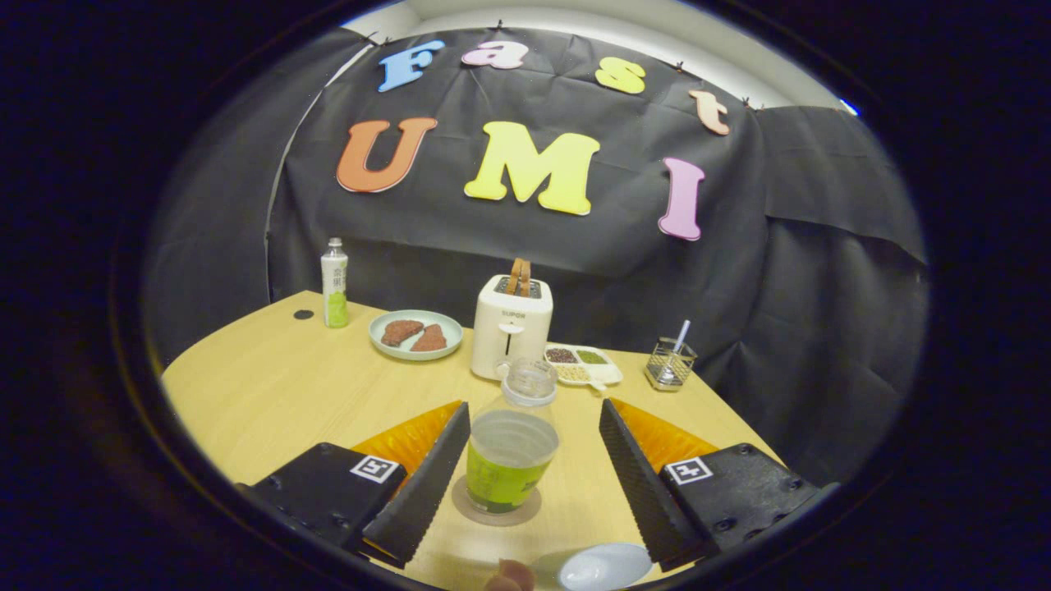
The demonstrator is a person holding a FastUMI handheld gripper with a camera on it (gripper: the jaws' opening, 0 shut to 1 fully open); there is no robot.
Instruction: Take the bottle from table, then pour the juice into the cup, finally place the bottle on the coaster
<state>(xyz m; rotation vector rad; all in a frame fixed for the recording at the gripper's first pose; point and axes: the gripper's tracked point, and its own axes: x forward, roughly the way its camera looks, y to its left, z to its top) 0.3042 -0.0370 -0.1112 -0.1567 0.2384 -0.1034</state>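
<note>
— bottle [511, 460] in the gripper view: how does it look?
— clear plastic, with a yellow-green label round the lower body, a clear shoulder above that and a wide mouth with a pale ring. it stands upright on a round, flat brown coaster [468, 510] on the pale wood-grain table [263, 394].
— and the gripper [534, 447]?
— it points level across the table, spread wide and gripping nothing. the bottle sits between the two fingers, with a gap on each side. the left finger's ribbed black pad [427, 484] comes nearest, close to the label but apart from it.
— anything nearer than that?
— a smooth, white, rounded cup [603, 566], blurred, low between the fingers. a person's fingertip [509, 576] is just beside it.
— and beyond the fingers?
— a boxy cream toaster [511, 328] with brown slices poking out. beside it are a round pale-green plate [386, 349] holding two flat brown pieces, a divided tray of grains [585, 365] and a small glass holder [669, 365] with a white stick in it. a second, slim bottle [334, 283] stands well apart at the table's far corner.
</note>
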